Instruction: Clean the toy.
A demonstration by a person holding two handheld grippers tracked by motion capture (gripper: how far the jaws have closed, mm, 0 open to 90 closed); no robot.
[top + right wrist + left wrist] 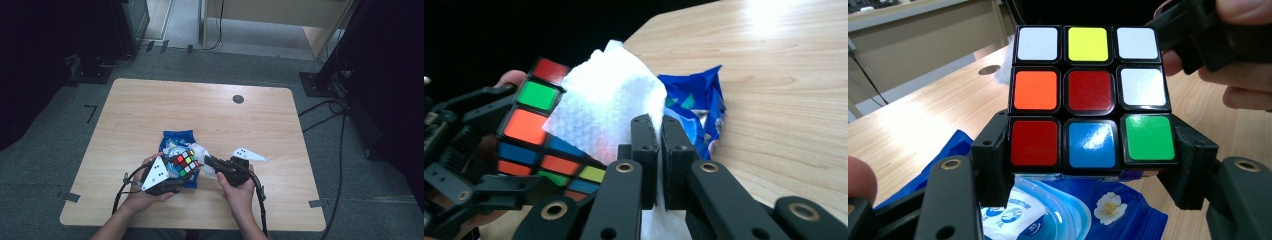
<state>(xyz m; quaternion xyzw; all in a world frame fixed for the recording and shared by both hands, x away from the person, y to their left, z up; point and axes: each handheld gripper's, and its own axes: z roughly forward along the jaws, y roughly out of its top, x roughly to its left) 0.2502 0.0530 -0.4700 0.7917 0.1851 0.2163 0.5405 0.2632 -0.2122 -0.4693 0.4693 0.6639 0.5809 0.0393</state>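
Note:
A scrambled puzzle cube (184, 164) (1090, 95) (536, 130) with coloured stickers is held above a blue wet-wipes pack (176, 145) (1068, 210) (696, 105). My left gripper (172, 176) (1093, 170) is shut on the puzzle cube, its jaws pressing the cube's lower row from both sides. My right gripper (209, 161) (660, 145) is shut on a white wipe (200, 151) (606, 105), and the wipe lies against one face of the cube.
The wooden table (150, 110) has a round grey cable hole (238, 99) near its far edge. Cables (325, 117) lie on the carpet to the right. A wooden desk (270, 15) stands beyond the table.

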